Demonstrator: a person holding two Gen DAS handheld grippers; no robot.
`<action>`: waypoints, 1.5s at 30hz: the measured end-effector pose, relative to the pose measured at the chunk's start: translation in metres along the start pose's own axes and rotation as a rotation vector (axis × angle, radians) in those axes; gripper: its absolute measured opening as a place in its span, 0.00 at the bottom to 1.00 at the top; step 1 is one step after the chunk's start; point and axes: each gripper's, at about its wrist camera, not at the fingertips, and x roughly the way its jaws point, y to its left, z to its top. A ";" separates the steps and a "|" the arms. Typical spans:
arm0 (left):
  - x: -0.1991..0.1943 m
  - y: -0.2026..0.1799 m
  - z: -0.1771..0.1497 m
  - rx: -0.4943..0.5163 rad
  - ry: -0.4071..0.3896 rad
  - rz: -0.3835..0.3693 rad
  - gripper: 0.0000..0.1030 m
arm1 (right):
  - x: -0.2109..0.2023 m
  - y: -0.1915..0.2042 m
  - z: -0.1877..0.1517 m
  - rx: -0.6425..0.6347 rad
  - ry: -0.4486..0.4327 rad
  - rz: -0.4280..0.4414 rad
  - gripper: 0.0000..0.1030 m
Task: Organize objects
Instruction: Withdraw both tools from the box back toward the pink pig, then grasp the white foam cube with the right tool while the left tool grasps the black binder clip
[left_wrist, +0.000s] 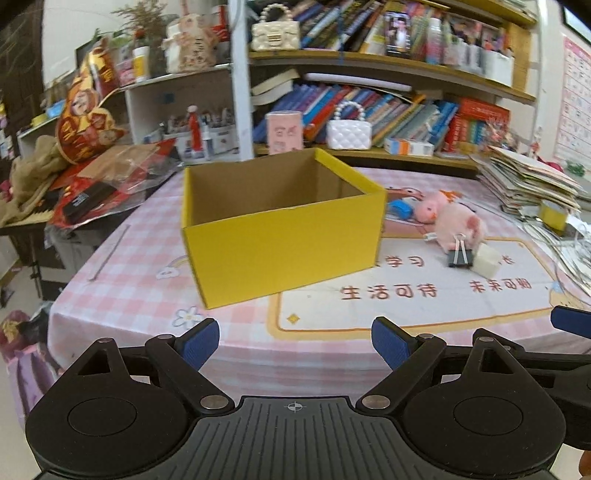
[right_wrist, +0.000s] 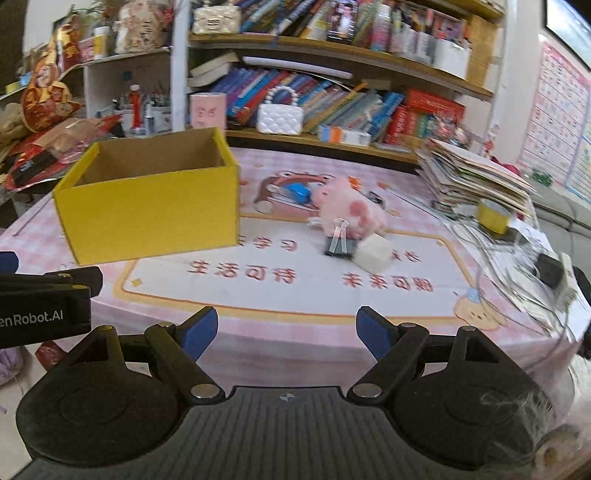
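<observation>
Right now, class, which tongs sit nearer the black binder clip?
Right. The right tongs face the black binder clip almost head-on; the left tongs point at the yellow box, clip off to their right.

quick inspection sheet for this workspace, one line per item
surface: pink checked tablecloth with a printed cartoon panel
job's things: open yellow cardboard box; to its right pink plush pig, black binder clip, white cube block, blue item
clutter: paper stack, yellow tape roll
grippers: left gripper and right gripper open, holding nothing
cables: thin wires at the table's right edge
surroundings: crowded bookshelves
</observation>
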 end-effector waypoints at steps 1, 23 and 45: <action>0.001 -0.003 0.000 0.009 -0.001 -0.008 0.89 | 0.000 -0.004 -0.001 0.010 0.007 -0.011 0.79; 0.036 -0.062 0.013 0.083 0.066 -0.136 0.89 | 0.025 -0.060 -0.004 0.091 0.092 -0.112 0.81; 0.101 -0.112 0.055 0.049 0.110 -0.122 0.89 | 0.100 -0.118 0.039 0.086 0.137 -0.039 0.76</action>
